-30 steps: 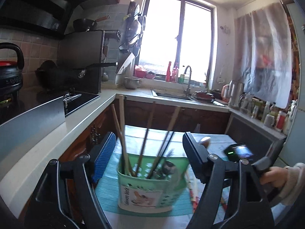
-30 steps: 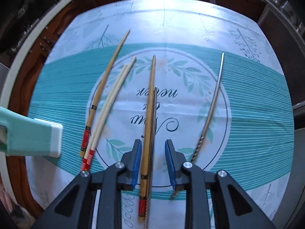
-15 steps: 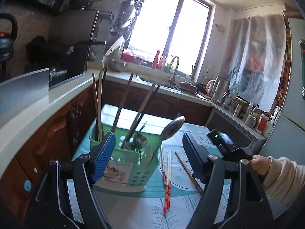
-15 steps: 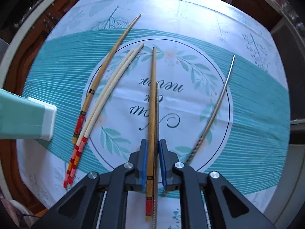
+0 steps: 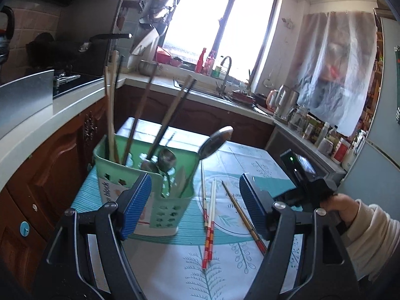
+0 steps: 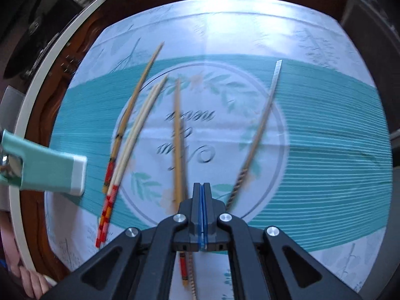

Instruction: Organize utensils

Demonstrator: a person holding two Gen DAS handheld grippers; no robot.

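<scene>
A green utensil holder (image 5: 150, 175) stands on the table's left side with chopsticks and two spoons (image 5: 216, 142) upright in it. My left gripper (image 5: 195, 207) hangs open just in front of it, with nothing between its pads. On the tablecloth lie a white pair with red ends (image 6: 132, 135), a bamboo chopstick (image 6: 178, 137), another bamboo one (image 6: 135, 105) and a twisted metal one (image 6: 262, 125). My right gripper (image 6: 202, 192) points down over the cloth, its pads pressed together. The bamboo chopstick passes under its left finger, not between the pads.
The holder's corner (image 6: 50, 170) juts in at the left of the right wrist view. A white counter edge (image 5: 50, 120) and wooden cabinets run along the table's left. A hand (image 5: 342, 205) holds the right gripper's handle. Jars crowd the far right counter (image 5: 325, 140).
The right gripper's jaws closed fully and slid right, off the bamboo chopstick that lay between them. The left gripper sank and swung so the holder now sits left of centre.
</scene>
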